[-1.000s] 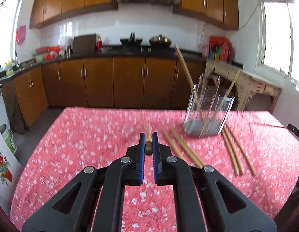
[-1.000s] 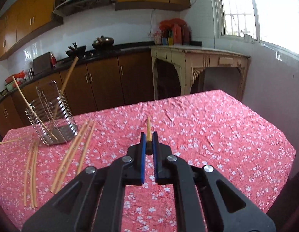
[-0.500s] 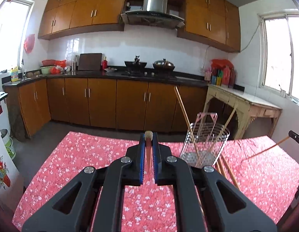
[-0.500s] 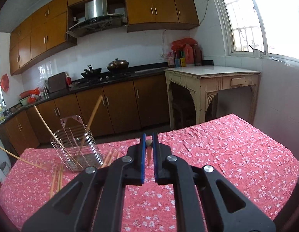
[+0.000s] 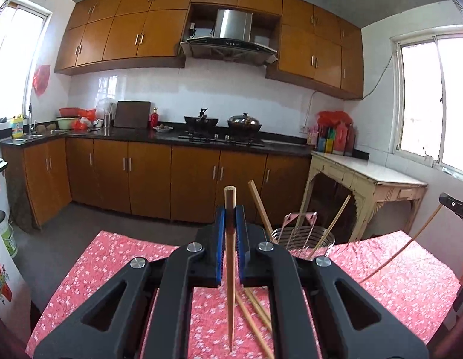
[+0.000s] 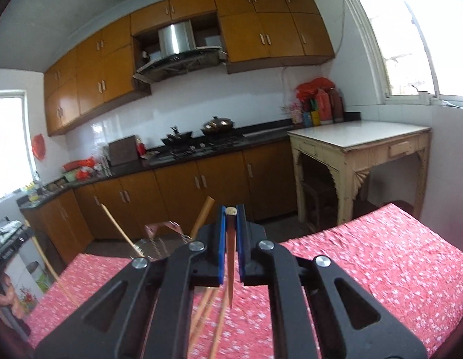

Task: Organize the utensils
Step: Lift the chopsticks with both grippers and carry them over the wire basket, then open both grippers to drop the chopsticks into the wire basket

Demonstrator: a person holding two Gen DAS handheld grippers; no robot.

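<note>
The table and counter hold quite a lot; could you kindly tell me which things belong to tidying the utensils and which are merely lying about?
Job:
left gripper chopstick
right gripper chopstick
wire holder
loose chopsticks

Lying about:
wok
lidded pot
bottles

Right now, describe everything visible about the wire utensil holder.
The wire utensil holder is a round basket of thin metal wires with a pinkish looped handle rising at its back. It stands upright on the red floral tablecloth, largely hidden behind the left gripper. Two wooden chopsticks lean inside it, tilted apart. Its base is out of sight.
</note>
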